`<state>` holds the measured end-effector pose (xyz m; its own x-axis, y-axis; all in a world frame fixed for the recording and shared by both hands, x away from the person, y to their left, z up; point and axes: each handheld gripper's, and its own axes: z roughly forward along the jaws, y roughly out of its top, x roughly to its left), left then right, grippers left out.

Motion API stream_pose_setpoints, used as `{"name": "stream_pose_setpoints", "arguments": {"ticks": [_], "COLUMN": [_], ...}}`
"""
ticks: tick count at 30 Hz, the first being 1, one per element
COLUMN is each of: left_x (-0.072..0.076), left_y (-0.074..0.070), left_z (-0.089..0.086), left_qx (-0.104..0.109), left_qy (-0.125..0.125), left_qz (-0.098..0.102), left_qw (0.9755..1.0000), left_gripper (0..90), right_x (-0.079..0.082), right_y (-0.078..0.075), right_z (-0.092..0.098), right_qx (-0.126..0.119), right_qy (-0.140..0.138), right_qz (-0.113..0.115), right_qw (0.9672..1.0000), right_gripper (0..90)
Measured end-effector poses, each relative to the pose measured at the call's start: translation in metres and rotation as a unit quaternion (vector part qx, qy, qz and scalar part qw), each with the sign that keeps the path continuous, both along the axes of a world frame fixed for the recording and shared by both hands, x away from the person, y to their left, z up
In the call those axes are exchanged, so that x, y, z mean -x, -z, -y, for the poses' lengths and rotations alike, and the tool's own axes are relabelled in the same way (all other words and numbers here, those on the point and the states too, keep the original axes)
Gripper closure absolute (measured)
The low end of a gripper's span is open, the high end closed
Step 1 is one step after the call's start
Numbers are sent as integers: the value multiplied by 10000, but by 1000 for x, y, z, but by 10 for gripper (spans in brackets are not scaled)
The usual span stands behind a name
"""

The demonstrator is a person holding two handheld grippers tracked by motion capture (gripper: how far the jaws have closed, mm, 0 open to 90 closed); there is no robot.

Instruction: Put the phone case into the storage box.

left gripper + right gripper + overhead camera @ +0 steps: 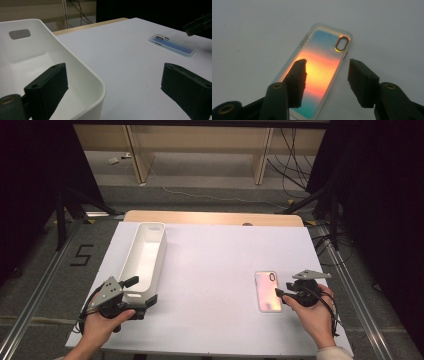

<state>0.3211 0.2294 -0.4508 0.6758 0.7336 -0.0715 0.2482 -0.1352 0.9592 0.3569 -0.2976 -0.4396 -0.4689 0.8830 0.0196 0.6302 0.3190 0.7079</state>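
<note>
The phone case lies flat on the white table toward its right side, open surface all around it. The right gripper sits just beside the case's right edge, jaws apart and pressing on nothing — one jaw over the case, the other past its edge. The left gripper has its jaws spread wide across the near end wall of the white bin, well apart from the case — bare table between them.
</note>
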Motion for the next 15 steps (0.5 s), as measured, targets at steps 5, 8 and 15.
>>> {"name": "stream_pose_setpoints", "arguments": {"ticks": [5,8,15], "left_x": [-1,-1,-2], "left_y": [0,1,1], "left_z": [0,0,0], "left_qx": [6,27,7], "left_qy": [-9,-15,-12], "left_qz": [9,-21,-5], "left_qw": [10000,10000,10000], "left_gripper": [63,62,62], "right_x": [6,8,8], "right_y": [-7,-10,-6], "right_z": [1,4,4], "right_qx": [-443,-554,-721], "right_qy": [62,-1,-13], "right_qz": [365,534,543], "right_qw": [9983,9970,9959], "right_gripper": [366,329,307]}}
